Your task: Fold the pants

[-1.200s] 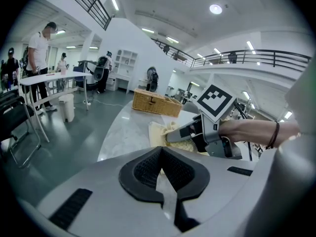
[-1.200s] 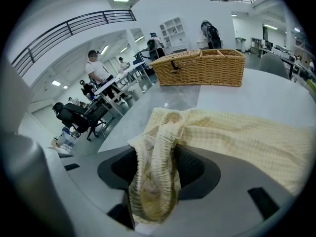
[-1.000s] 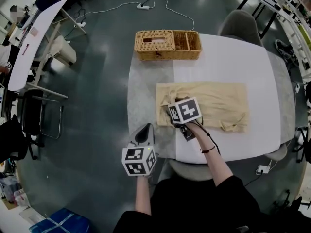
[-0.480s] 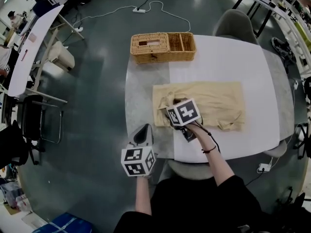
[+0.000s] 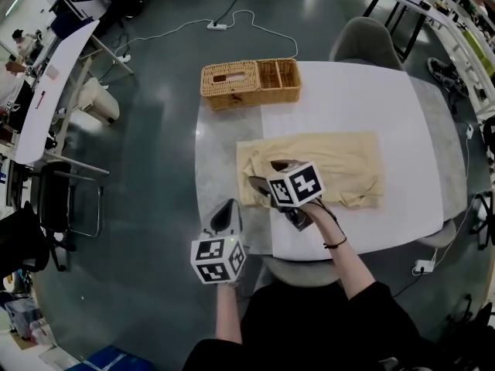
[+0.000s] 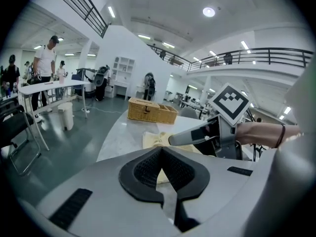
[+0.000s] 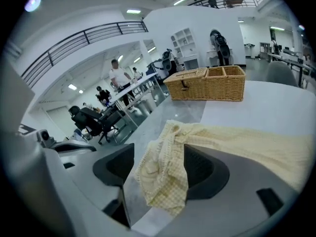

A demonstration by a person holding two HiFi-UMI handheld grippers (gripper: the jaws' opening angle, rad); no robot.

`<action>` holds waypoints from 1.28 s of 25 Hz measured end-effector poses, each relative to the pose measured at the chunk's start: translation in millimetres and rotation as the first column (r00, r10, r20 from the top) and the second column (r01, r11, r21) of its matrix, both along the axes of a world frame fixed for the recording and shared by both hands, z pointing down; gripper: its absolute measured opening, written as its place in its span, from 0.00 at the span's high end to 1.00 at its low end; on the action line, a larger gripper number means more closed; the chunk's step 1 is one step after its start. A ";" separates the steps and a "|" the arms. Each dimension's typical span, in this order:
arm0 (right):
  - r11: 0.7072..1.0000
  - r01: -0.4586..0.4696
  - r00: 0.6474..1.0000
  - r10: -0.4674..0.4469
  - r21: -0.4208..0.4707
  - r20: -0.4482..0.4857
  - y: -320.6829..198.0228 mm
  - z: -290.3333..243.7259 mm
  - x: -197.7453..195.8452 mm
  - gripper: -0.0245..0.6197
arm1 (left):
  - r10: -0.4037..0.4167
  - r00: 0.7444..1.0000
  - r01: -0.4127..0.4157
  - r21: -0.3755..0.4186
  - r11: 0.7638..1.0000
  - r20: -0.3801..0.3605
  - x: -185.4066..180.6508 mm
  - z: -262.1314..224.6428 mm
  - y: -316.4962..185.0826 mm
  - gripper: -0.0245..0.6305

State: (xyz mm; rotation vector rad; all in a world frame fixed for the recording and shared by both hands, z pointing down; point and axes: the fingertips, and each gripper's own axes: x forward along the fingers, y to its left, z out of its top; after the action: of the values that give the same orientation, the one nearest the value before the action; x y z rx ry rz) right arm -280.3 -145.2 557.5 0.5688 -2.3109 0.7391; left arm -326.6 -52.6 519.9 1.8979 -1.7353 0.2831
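Grey floor all round, white table in the middle. Cream pants lie spread on it, wicker basket at the far edge. Right gripper over the pants' left end: jaws have just been opening, now wide apart, bunched cloth loose between them. Left gripper by the near edge, jaws together, empty.
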 end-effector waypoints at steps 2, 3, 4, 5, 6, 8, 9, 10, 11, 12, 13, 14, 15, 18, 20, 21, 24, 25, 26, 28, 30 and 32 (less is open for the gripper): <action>1.000 -0.012 0.997 0.013 -0.013 0.082 -0.7 -16.5 6.8 0.55 | 0.009 1.000 -0.009 0.006 1.000 0.006 5.8 -4.3 -2.0 0.95; 1.000 -0.017 0.993 0.019 -0.017 0.120 -1.6 -25.1 12.0 0.55 | 0.015 1.000 -0.015 0.008 1.000 0.009 9.6 -6.1 -3.3 0.95; 1.000 -0.023 0.988 0.026 -0.015 0.155 -2.9 -33.8 18.1 0.55 | 0.021 1.000 -0.022 0.010 1.000 0.012 13.9 -7.6 -4.9 0.95; 0.999 -0.031 0.981 0.032 -0.011 0.189 -4.4 -41.9 24.8 0.55 | 0.029 0.999 -0.029 0.013 0.999 0.014 18.6 -9.0 -6.7 0.95; 0.999 -0.038 0.975 0.039 -0.006 0.219 -5.9 -48.9 32.0 0.55 | 0.037 0.999 -0.038 0.015 0.999 0.016 23.5 -10.3 -8.8 0.95; 0.998 -0.058 0.963 0.055 0.004 0.264 -8.9 -58.8 48.4 0.55 | 0.057 0.998 -0.057 0.018 0.998 0.020 34.4 -13.8 -13.5 0.95; 0.997 -0.075 0.958 0.069 0.010 0.277 -11.0 -62.2 58.3 0.56 | 0.068 0.997 -0.068 0.021 0.997 0.023 40.5 -16.4 -15.9 0.95; 0.995 -0.097 0.955 0.088 0.018 0.283 -13.8 -64.8 69.6 0.60 | 0.079 0.997 -0.079 0.024 0.997 0.025 47.0 -19.1 -18.3 0.95; 0.992 -0.123 0.953 0.110 0.028 0.283 -17.0 -66.8 82.0 0.74 | 0.090 0.996 -0.091 0.026 0.996 0.028 53.8 -21.7 -20.7 0.95; 0.988 -0.148 0.951 0.130 0.040 0.281 -20.1 -68.1 94.8 0.79 | 0.102 0.994 -0.103 0.029 0.994 0.030 60.6 -23.8 -23.3 0.95; 0.984 -0.170 0.949 0.149 0.053 0.278 -23.0 -68.7 107.9 0.82 | 0.113 0.993 -0.114 0.032 0.993 0.033 67.5 -25.4 -26.1 0.95; 0.980 -0.190 0.947 0.166 0.063 0.274 -25.7 -68.6 120.9 0.86 | 0.124 0.992 -0.125 0.034 0.992 0.035 74.5 -26.6 -29.1 0.95; 0.976 -0.205 0.946 0.179 0.070 0.271 -28.2 -68.0 133.7 0.88 | 0.135 0.990 -0.137 0.036 0.990 0.037 81.7 -27.2 -32.5 0.95; 0.974 -0.216 0.944 0.189 0.073 0.270 -33.4 -63.4 168.8 0.90 | 0.172 0.984 -0.174 0.038 0.984 0.044 103.9 -26.8 -43.6 0.95; 0.971 -0.232 0.937 0.206 0.063 0.281 -38.0 -61.1 190.4 0.92 | 0.197 0.979 -0.199 0.037 0.979 0.046 118.0 -25.6 -50.8 0.95; 0.966 -0.250 0.933 0.223 0.062 0.283 -41.3 -60.4 201.1 0.92 | 0.209 0.977 -0.211 0.036 0.977 0.047 124.4 -25.0 -54.2 0.95; 0.946 -0.315 0.921 0.285 0.077 0.266 -52.1 -56.1 234.3 0.94 | 0.245 0.968 -0.246 0.031 0.969 0.050 142.1 -22.8 -63.5 0.95; 0.938 -0.338 0.916 0.308 0.079 0.258 -55.3 -53.9 245.7 0.94 | 0.256 0.965 -0.257 0.029 0.966 0.052 147.9 -21.9 -66.0 0.95; 0.929 -0.361 0.910 0.332 0.079 0.249 -58.1 -51.3 257.0 0.94 | 0.266 0.962 -0.268 0.026 0.963 0.054 153.6 -20.9 -68.3 0.95; 0.912 -0.402 0.899 0.377 0.081 0.224 -63.2 -44.8 280.1 0.94 | 0.286 0.956 -0.288 0.018 0.958 0.058 165.4 -18.0 -72.6 0.95; 0.894 -0.438 0.890 0.418 0.091 0.182 -69.5 -36.1 302.9 0.94 | 0.303 0.951 -0.304 0.010 0.953 0.059 177.5 -14.2 -78.2 0.95; 0.877 -0.469 0.879 0.453 0.101 0.147 -76.3 -27.9 321.3 0.94 | 0.316 0.947 -0.317 0.001 0.949 0.057 187.4 -9.9 -84.0 0.95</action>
State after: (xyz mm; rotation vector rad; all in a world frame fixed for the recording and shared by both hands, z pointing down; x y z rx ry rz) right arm 41.1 -221.4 529.5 1.1996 -2.3696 0.8565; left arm -139.2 -136.6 510.0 2.1939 -1.4617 0.4511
